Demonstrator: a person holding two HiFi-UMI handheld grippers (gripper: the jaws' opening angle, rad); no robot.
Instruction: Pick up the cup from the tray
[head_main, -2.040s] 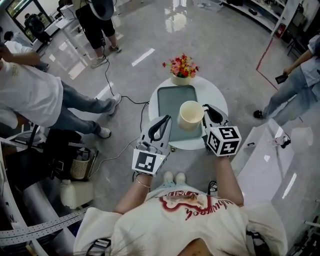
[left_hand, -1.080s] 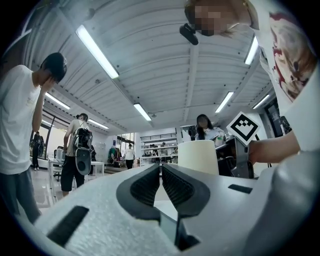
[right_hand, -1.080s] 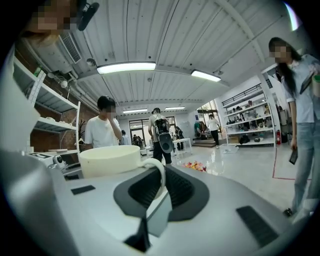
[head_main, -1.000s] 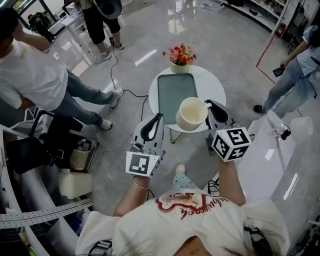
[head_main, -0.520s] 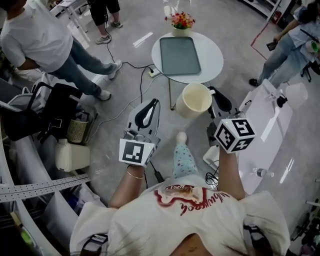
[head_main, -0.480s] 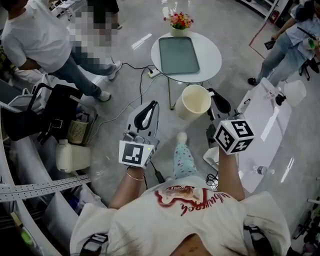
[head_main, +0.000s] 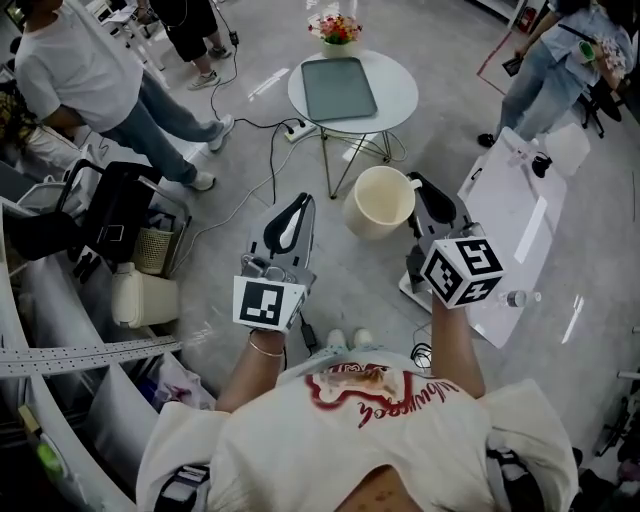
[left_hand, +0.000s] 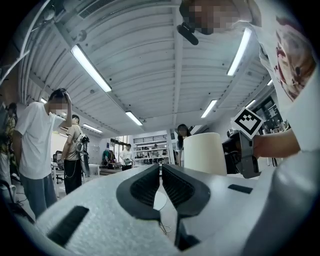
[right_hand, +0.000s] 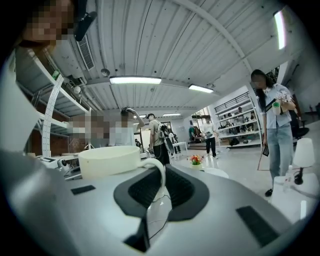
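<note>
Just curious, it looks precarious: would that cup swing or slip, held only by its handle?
Probably stiff and breakable: the cup looks ceramic. The right gripper pinches only its thin handle, the body off to one side, so it may tilt or twist.

- In the head view, the cup's (head_main: 379, 201) handle is mostly hidden by the right claw (head_main: 418, 190);
- in the right gripper view, that claw's body covers the cup's lower wall (only the rim band shows);
- a bystander (head_main: 556, 50) is cut off by the top edge;
- the flowers (head_main: 335, 28) on the table (head_main: 400, 90) are too small to tell their kind.
</note>
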